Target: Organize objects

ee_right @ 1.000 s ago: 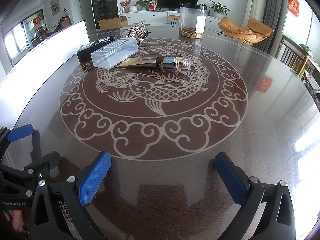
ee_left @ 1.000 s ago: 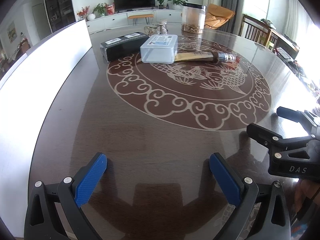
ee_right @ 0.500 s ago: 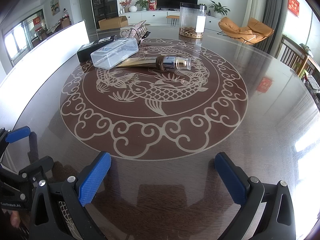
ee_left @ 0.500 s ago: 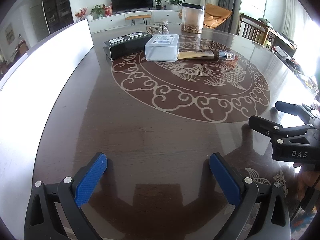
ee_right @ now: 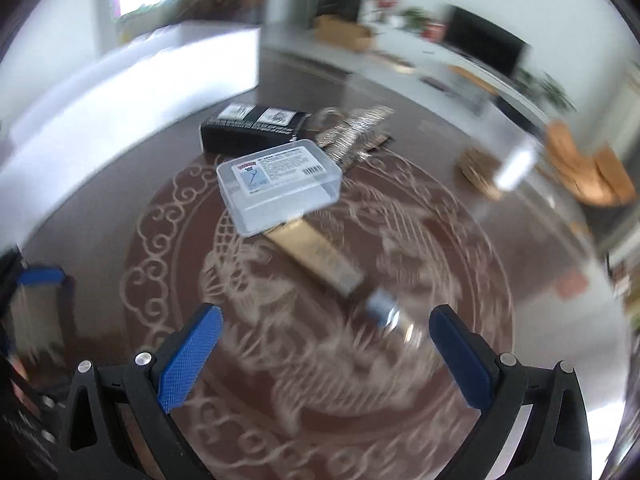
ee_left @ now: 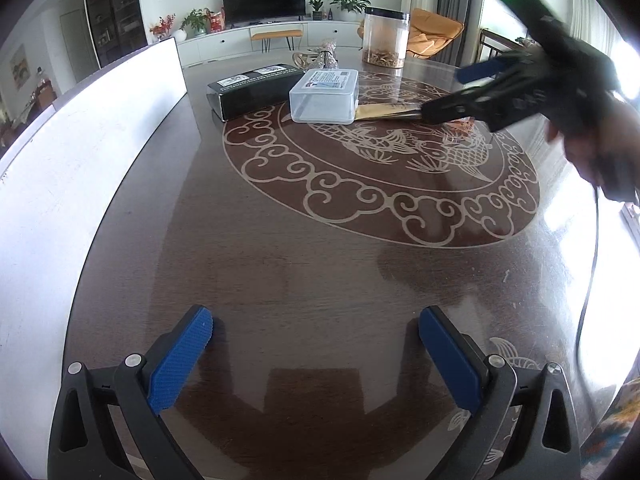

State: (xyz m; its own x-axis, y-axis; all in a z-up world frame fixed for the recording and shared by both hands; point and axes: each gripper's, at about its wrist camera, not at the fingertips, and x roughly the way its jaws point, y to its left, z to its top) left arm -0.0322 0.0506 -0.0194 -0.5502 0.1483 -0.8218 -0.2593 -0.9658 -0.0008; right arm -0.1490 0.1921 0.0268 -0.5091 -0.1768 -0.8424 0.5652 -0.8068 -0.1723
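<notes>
A clear plastic box (ee_left: pixel 324 96) with a label sits on the round dark table (ee_left: pixel 280 264), next to a black box (ee_left: pixel 254 90). A gold tube with a dark cap (ee_right: pixel 320 258) lies beside the clear box, one end under it. My right gripper (ee_right: pixel 326 356) is open and empty, hovering just short of the tube's cap; it also shows in the left wrist view (ee_left: pixel 460 92). My left gripper (ee_left: pixel 316 360) is open and empty over bare table near the front edge. A silver glittery item (ee_right: pixel 354 128) lies behind the boxes.
A clear jar (ee_left: pixel 385 38) with brown contents stands at the far side of the table. A white board (ee_left: pixel 80 152) runs along the table's left edge. The right wrist view is motion-blurred.
My right gripper has swung up and forward across the table to hover over the gold tube. My left gripper has stayed near the front edge.
</notes>
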